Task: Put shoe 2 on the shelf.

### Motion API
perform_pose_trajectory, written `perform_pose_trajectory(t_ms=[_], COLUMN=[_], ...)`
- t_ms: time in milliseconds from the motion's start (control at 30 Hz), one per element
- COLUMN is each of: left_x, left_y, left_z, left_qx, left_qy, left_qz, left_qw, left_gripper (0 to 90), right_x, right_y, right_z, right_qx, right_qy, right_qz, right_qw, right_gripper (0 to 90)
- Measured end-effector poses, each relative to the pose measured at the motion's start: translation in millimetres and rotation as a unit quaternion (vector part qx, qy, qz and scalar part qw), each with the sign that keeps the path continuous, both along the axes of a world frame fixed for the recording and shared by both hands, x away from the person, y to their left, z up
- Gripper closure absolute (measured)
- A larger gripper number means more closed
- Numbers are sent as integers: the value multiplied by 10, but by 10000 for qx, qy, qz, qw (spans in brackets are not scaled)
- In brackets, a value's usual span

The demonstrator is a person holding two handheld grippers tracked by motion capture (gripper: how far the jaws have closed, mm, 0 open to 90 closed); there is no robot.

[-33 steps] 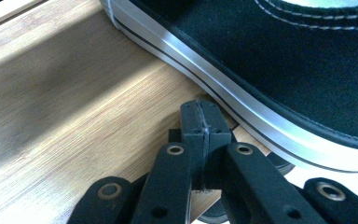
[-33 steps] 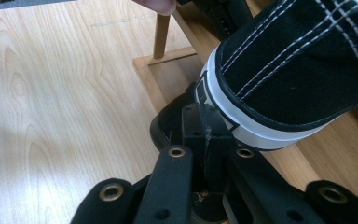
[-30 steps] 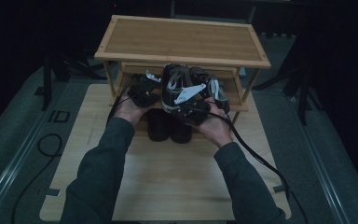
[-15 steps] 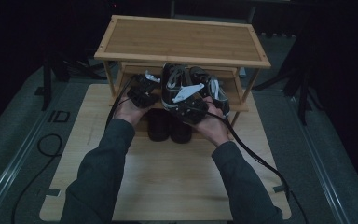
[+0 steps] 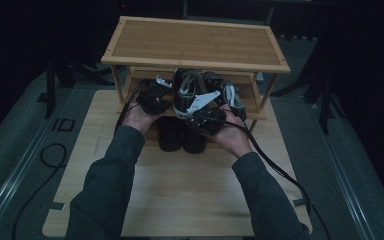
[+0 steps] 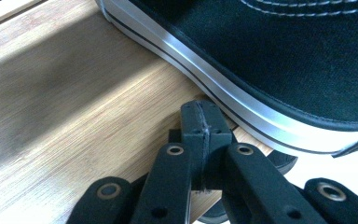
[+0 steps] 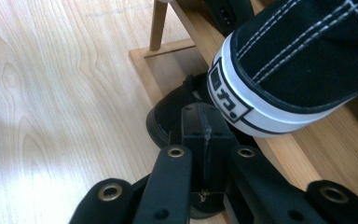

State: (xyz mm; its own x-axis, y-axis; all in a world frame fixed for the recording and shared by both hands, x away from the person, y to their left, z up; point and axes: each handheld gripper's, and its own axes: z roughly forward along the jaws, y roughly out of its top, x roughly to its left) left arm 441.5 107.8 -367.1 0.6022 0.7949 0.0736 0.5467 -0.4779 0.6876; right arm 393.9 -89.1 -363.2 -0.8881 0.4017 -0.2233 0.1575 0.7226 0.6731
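Both hand-held grippers barely moved: left (image 6: 200, 135) and right (image 7: 200, 135) jaws pressed together, empty. Black canvas sneaker (image 5: 186, 90), white rubber sole, probably on bamboo rack's (image 5: 195, 42) lower shelf, 12 o'clock from grippers.
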Motion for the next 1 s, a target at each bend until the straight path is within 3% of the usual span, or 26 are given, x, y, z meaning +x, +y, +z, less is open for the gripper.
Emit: perform_pose_trajectory(t_ms=[300, 533, 1000], left_x=[11, 17, 30], left_y=[28, 49, 103], left_z=[4, 11, 9], left_qx=[60, 132, 47], left_qy=[-24, -15, 76], left_qz=[-14, 19, 2], left_qw=[10000, 9999, 10000], left_gripper=[897, 896, 900], right_x=[-26, -92, -213], right_y=[-184, -360, -940], right_z=[1, -15, 75], right_qx=[-118, -64, -154], right_qy=[204, 315, 374], right_qz=[66, 100, -14], right_qw=[9997, 9994, 9992], right_gripper=[883, 886, 887])
